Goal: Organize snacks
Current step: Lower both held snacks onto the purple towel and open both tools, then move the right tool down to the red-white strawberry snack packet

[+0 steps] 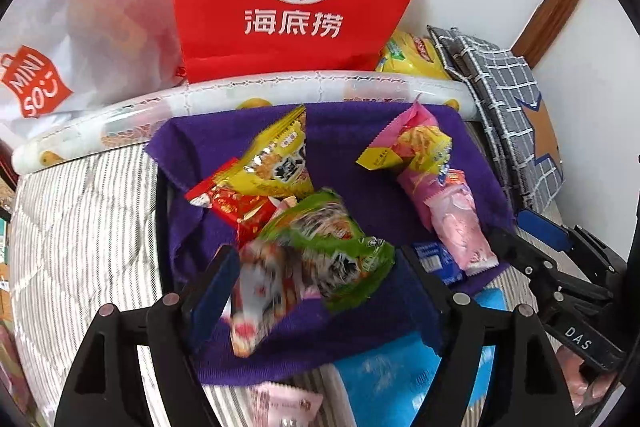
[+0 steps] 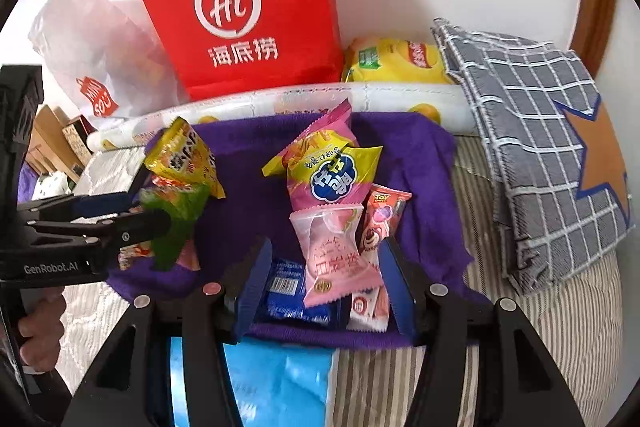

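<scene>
A purple cloth (image 1: 344, 139) lines a dark-rimmed tray that holds several snack packets. My left gripper (image 1: 320, 263) is open over its near left part. A blurred green packet (image 1: 336, 247) and a white-and-red packet (image 1: 256, 307) lie loose between the fingers, with yellow (image 1: 276, 159) and red (image 1: 236, 207) packets behind. My right gripper (image 2: 325, 259) is open low over the tray's near right. A pale pink packet (image 2: 336, 263) and a blue packet (image 2: 290, 295) lie between its pads, which do not press them. The left gripper (image 2: 154, 203) shows at the left, the green packet (image 2: 180, 223) at its tips.
Behind the tray stand a red paper bag (image 2: 240, 7), a white plastic bag (image 2: 100, 59), a yellow crisps bag (image 2: 396, 61) and a patterned roll (image 2: 280, 103). A grey checked cushion (image 2: 540, 167) leans at the right. Striped bedding (image 2: 520, 347) lies underneath, with blue plastic (image 2: 276, 379) in front.
</scene>
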Tool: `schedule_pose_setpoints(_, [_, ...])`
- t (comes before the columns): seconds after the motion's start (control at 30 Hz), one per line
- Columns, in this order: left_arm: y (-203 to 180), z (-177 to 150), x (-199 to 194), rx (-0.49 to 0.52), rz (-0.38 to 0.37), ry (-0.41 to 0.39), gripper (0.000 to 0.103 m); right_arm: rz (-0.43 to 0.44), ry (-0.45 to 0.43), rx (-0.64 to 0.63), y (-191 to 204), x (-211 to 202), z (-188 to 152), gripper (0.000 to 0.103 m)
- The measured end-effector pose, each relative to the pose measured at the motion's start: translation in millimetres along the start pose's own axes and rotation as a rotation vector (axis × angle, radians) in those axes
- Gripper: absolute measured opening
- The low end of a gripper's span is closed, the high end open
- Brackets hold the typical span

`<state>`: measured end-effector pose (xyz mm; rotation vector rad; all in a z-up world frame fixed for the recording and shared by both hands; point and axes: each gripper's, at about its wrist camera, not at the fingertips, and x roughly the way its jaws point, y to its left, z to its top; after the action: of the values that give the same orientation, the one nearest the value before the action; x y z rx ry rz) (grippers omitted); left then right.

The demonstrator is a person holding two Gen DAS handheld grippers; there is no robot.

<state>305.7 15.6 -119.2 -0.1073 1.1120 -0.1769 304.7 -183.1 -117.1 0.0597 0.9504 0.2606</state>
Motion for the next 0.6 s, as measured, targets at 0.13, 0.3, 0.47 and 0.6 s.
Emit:
schedule_pose_setpoints(0.13, [-2.3,-7.9,-21.7,0.001,0.02,-0.023,0.078,-0.003,-0.025,0.017,2.6,-26.4,-8.8,0.056])
schedule_pose_setpoints(0.3, [-2.3,-21.3,-51.5,-0.007,0.028,-0.058,0.078,-0.035,-0.06,0.007,10.8,-57.2,-24.4,0.056])
schedule_pose_setpoints(0.47, [-2.4,-42.0,-82.3,-0.015,0.009,-0.105,0.078,-0.063,-0.083,0.04,17.8,-83.8,-43.8,0.056])
schedule_pose_setpoints(0.6, [-2.7,-61.8,-106.3,-0.013,-0.001,-0.144,0.078,-0.113,-0.101,0.03,27.5,-102.9,-61.5,0.056])
